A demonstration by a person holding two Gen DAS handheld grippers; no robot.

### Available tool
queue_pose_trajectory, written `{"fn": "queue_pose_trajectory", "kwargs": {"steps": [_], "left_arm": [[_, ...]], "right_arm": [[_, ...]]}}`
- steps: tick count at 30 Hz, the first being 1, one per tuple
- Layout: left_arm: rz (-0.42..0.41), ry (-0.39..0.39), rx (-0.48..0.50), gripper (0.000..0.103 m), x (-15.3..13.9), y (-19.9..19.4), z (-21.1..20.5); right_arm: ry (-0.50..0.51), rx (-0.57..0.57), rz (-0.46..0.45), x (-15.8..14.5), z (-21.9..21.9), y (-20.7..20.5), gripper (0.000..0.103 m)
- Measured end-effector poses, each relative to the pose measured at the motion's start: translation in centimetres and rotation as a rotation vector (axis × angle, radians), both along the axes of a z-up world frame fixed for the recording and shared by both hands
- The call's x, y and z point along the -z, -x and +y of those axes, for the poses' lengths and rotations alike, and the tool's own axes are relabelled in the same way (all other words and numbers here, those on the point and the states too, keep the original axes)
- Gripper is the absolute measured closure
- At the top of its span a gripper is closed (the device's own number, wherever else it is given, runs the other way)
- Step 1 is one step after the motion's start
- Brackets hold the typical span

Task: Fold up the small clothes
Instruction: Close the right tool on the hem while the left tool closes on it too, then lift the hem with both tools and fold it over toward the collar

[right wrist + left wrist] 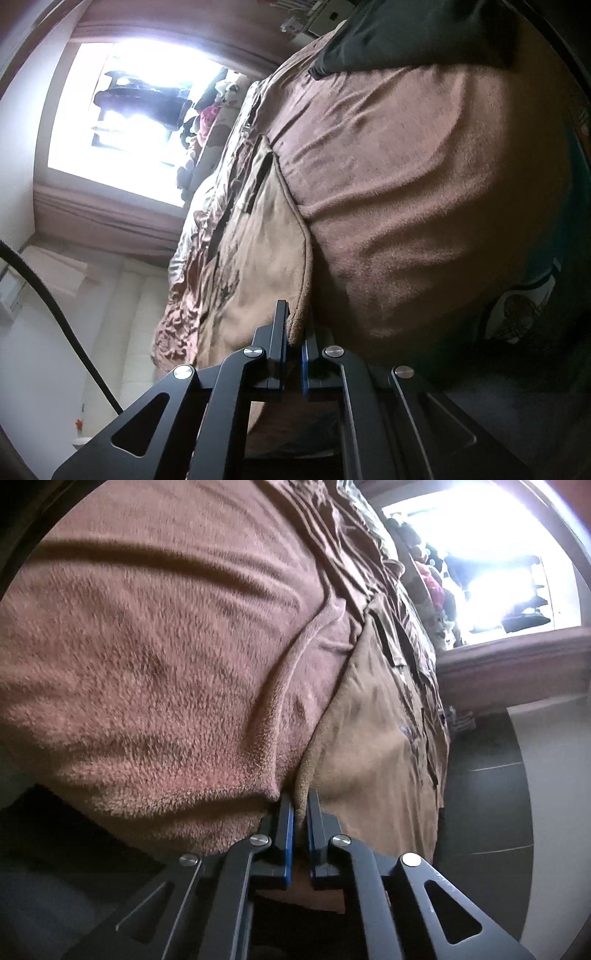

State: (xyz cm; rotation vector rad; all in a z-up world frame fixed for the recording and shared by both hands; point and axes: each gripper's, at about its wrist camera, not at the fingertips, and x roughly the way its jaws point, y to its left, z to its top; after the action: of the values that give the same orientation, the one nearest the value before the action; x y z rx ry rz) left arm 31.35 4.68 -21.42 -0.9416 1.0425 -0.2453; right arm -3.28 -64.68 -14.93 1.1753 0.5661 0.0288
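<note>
Now I see a big pinkish-brown fleece blanket [155, 657] covering the bed in both views. On it lies a tan garment [258, 254], spread beside a bright window [122, 110]. My left gripper [300, 812] is closed on the near edge of this garment, and the cloth sits between its blue pads. My right gripper [295, 332] is also closed, pinching another part of the same edge.
</note>
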Motion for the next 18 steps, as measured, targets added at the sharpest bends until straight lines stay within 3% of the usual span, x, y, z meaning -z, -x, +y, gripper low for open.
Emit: {"fn": "queue_pose_trajectory", "kwargs": {"steps": [18], "left_arm": [[-0.132, 0.009, -0.022, 0.099, -5.8, 2.2, 1.8]], "right_arm": [[0.038, -0.025, -0.104, -3.8, 2.1, 2.0, 0.101]]}}
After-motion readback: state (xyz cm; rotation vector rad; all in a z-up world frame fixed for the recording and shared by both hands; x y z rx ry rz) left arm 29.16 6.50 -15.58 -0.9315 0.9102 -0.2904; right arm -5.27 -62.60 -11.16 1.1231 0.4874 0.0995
